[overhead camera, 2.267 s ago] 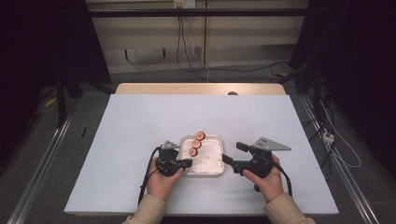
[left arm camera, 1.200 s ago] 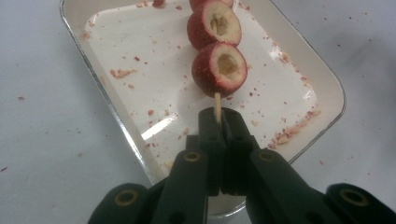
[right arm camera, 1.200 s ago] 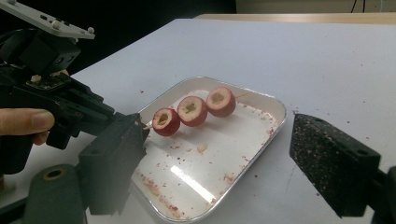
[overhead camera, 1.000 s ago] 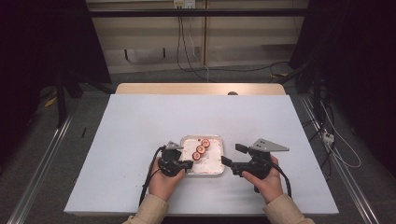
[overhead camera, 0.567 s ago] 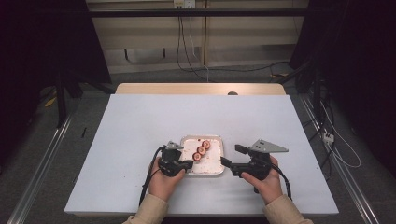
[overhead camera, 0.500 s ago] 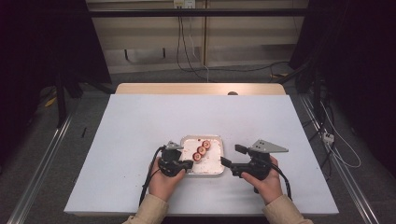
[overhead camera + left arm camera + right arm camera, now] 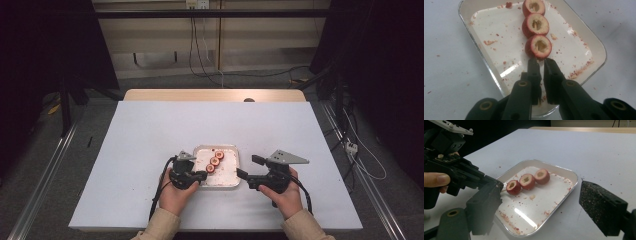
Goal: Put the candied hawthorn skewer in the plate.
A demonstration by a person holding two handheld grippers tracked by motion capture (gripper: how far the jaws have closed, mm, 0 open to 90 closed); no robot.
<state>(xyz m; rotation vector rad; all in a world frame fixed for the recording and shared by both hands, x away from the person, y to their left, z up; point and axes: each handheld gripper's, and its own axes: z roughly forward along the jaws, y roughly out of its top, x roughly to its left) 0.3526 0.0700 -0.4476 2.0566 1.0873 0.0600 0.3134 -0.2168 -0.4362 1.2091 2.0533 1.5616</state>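
Three fruit rings (image 7: 537, 23): red skin, cream flesh. Tray (image 7: 584, 32): white with silver rim, red crumb specks. Table (image 7: 150, 130): pale grey-white. Gripper fingers (image 7: 534, 72): black.

A white table (image 7: 150, 130) is sitting in the middle of the room, with a strip of pale wood (image 7: 215, 95) showing along its far edge. Small red crumbs (image 7: 439, 56) are lying scattered on the white surface. Black cables (image 7: 200, 45) are hanging down the wall behind it and trailing across the grey floor (image 7: 55, 160). Metal rails (image 7: 42, 175) are running along the floor on both sides.
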